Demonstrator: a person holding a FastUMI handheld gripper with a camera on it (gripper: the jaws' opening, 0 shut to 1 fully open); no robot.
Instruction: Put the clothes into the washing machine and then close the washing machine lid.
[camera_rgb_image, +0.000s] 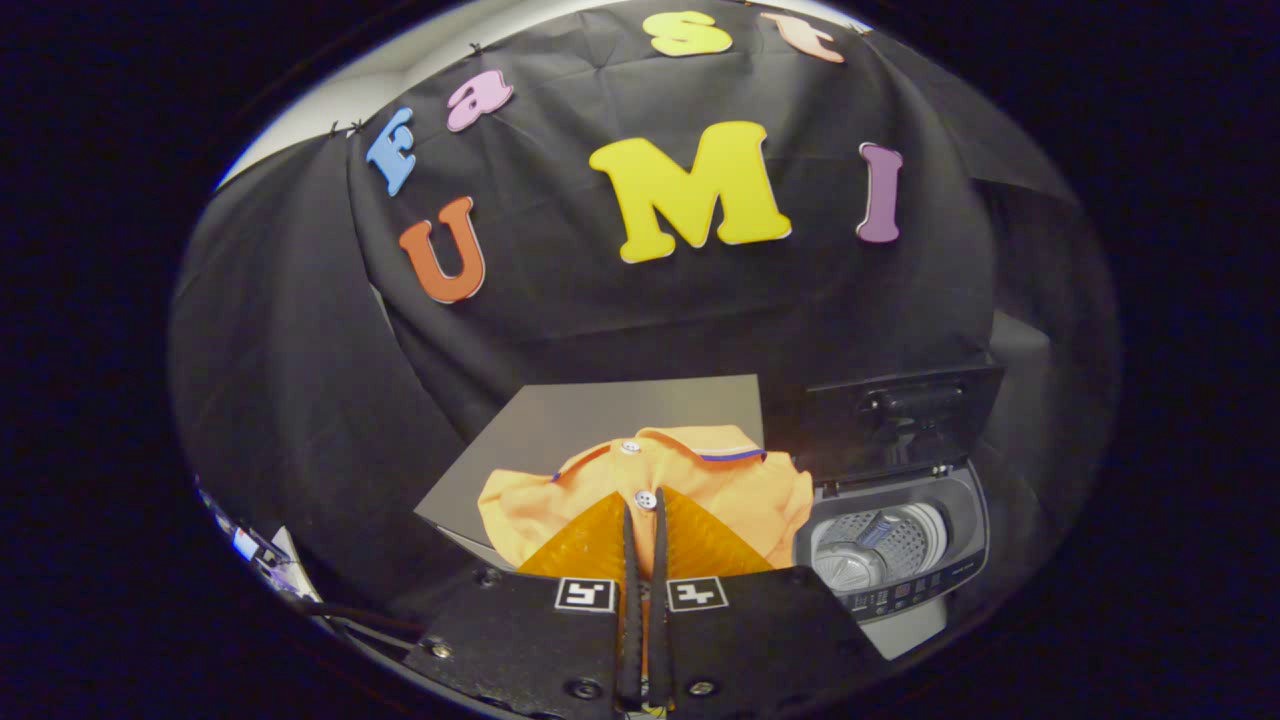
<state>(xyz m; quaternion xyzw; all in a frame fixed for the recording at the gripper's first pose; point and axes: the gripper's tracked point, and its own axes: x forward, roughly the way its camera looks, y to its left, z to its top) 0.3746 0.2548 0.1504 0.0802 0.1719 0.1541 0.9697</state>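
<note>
Orange polo shirt (700, 480) lies folded on a grey board (600, 415), just beside the washing machine (895, 545), whose lid (900, 420) stands raised, drum (875, 545) exposed. Gripper (643, 515) fingers nearly together, a thin gap left, tips over the shirt's placket, gripping nothing.

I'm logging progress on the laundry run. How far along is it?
Done: only the washer lid stands open. In hand: nothing; the gripper, fingers nearly together, is above the orange shirt lying on the table. Left: grab the shirt, drop it in the drum, close the lid.
</note>
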